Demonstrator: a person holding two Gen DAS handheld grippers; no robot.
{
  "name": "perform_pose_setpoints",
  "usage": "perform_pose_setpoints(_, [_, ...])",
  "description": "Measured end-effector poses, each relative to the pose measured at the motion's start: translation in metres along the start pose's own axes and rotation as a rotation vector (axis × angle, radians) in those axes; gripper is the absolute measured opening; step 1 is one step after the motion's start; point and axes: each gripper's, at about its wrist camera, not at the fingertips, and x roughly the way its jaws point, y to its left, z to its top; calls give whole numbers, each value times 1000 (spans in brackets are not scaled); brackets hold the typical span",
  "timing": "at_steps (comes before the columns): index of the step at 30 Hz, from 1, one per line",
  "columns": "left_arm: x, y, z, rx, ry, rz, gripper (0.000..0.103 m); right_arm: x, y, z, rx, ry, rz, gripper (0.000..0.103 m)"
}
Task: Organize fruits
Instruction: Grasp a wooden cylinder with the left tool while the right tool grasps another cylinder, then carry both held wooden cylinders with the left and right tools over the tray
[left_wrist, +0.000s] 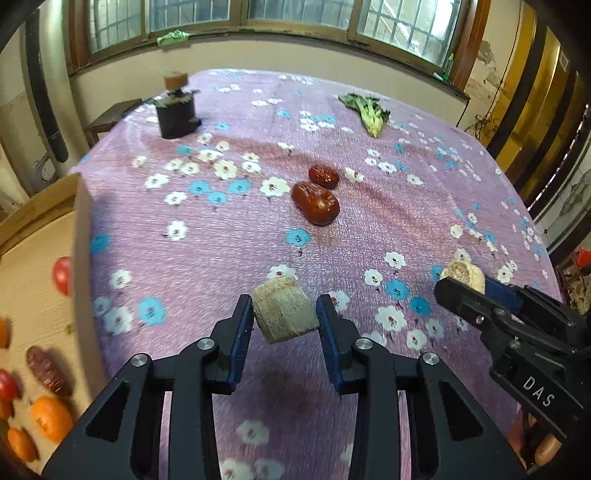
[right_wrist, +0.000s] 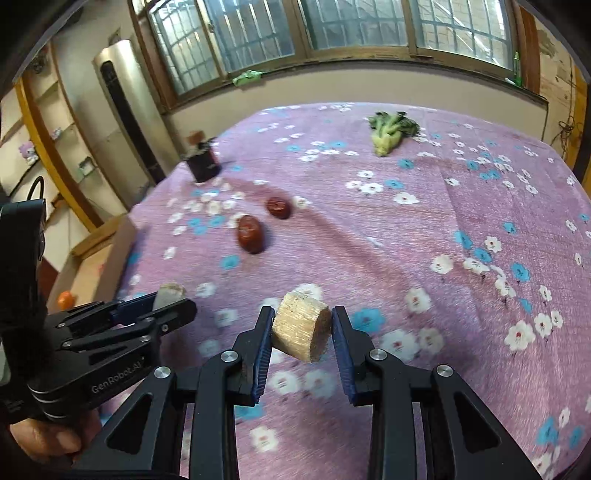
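Gripping one pale fibrous chunk (left_wrist: 284, 314) each, the left tool (left_wrist: 284, 314) and right tool (right_wrist: 302, 328) hold theirs above the worktop (left_wrist: 369, 229); carry both level toward the cardboard box (left_wrist: 79, 229) left of the red dates (left_wrist: 316, 201).

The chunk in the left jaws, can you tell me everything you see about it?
The chunk is a short, stubby cylinder, pale tan with a greenish-grey rind, rough and fibrous like cut sugarcane. One flat cut end faces up and away. It sits tilted, lifted off the purple flowered tablecloth, clamped at its sides by the blue pads of the left gripper. Only those pads touch it. From the right wrist camera just its pale top shows above the jaws. The cardboard box of fruit lies to its left.
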Motion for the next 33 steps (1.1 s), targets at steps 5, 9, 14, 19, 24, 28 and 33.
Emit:
perform_pose_setpoints(5, [-23, 9, -5, 0, -43, 34, 32, -15, 23, -6, -14, -14, 51, 32])
perform_pose_setpoints(9, [-37, 19, -9, -14, -62, 43, 32, -23, 40, -10, -36, -20, 71, 32])
perform_pose_setpoints(14, [-48, 30, -15, -31, -77, 49, 32, -30, 59, -12, -65, -21, 87, 32])
perform_pose_setpoints(19, [-57, 40, -21, -47, -87, 50, 33, -33, 74, -13, -88, -22, 98, 32])
perform_pose_setpoints(24, [-65, 50, -26, -65, -98, 55, 33, -35, 86, -16, -104, -21, 108, 32])
perform_pose_setpoints(28, [-69, 57, -28, -73, -101, 60, 33, -36, 95, -17, -117, -20, 115, 32])
perform_pose_setpoints(33, [-73, 70, -30, -91, -106, 68, 33, -35, 106, -15, -135, -20, 126, 32])
